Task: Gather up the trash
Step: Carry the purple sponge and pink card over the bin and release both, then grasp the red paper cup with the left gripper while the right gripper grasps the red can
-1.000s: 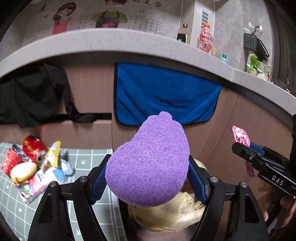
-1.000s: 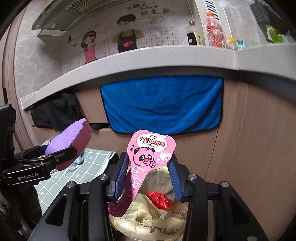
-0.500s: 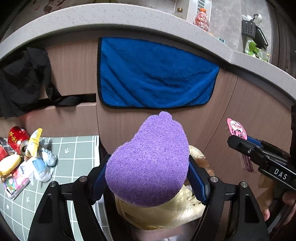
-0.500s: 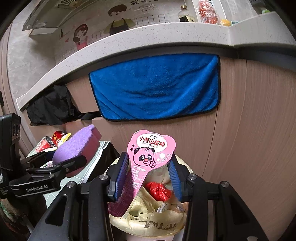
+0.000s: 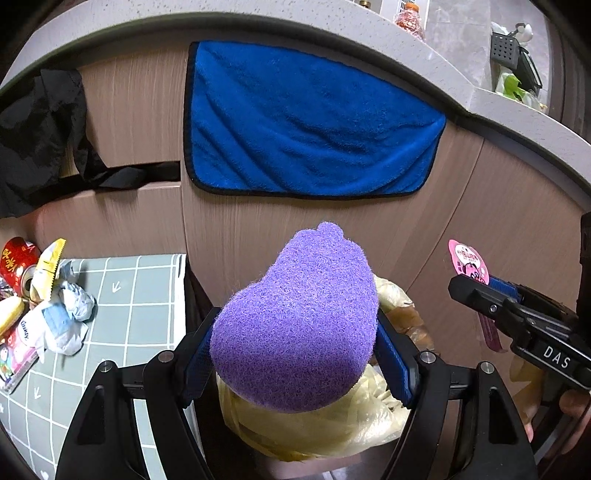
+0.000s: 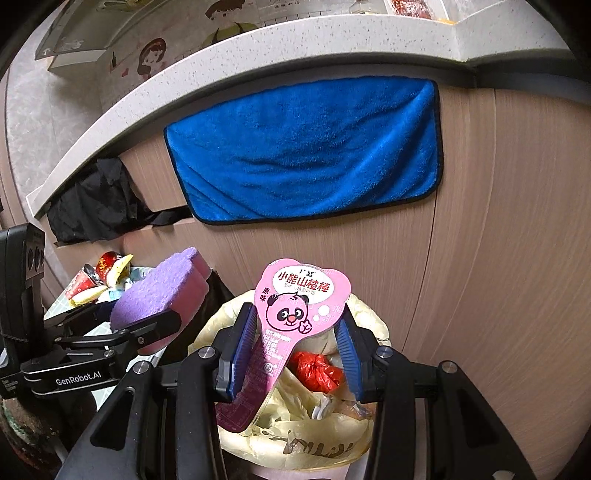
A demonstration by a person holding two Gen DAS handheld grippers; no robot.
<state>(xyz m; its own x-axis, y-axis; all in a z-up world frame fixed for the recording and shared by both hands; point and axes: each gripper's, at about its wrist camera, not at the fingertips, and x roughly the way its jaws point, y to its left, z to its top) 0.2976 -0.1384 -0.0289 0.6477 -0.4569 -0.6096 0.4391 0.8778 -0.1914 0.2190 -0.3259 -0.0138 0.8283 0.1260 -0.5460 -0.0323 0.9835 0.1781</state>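
- Clamped in the left gripper (image 5: pixel 293 354): a purple sponge (image 5: pixel 295 328), its blue pads pressing both flanks; pink underside seen from the right wrist view (image 6: pixel 162 295).
- Pinched in the right gripper (image 6: pixel 295 350): a pink panda wrapper (image 6: pixel 295 306), heart-shaped top upright above the fingertips, narrow tail hanging down between the jaws.
- Directly below both grippers: a bin lined with a pale yellow bag (image 6: pixel 295 435), mouth open, a crumpled red bag (image 6: pixel 317 369) and other scraps inside.
- Sponge held over the bin's left edge, wrapper over its middle; neither touching the liner, as far as the fisheye allows.
- Visible at the right edge of the left wrist view: the right gripper (image 5: pixel 480 291) side-on, wrapper (image 5: pixel 469 262) sticking up from it, part of a hand (image 5: pixel 569 410) behind.
- Left of the bin: a table (image 5: pixel 147 295) under a grey-green checked cloth, carrying a heap of remaining litter (image 5: pixel 40 295) — a red can, a yellow packet, crumpled white-and-blue wrappers, all touching one another.
- Behind the bin: wood-grain cabinet fronts (image 6: pixel 498 258) with a blue towel (image 6: pixel 306 151) hung flat below the speckled countertop (image 6: pixel 332 40).
- Further left under the countertop: a black cloth (image 5: pixel 40 136) draped over a drawer edge.
- On the countertop at far right of the left wrist view: a red-filled bottle (image 5: pixel 408 22) and a dark perforated holder (image 5: pixel 506 50); details too small to read.
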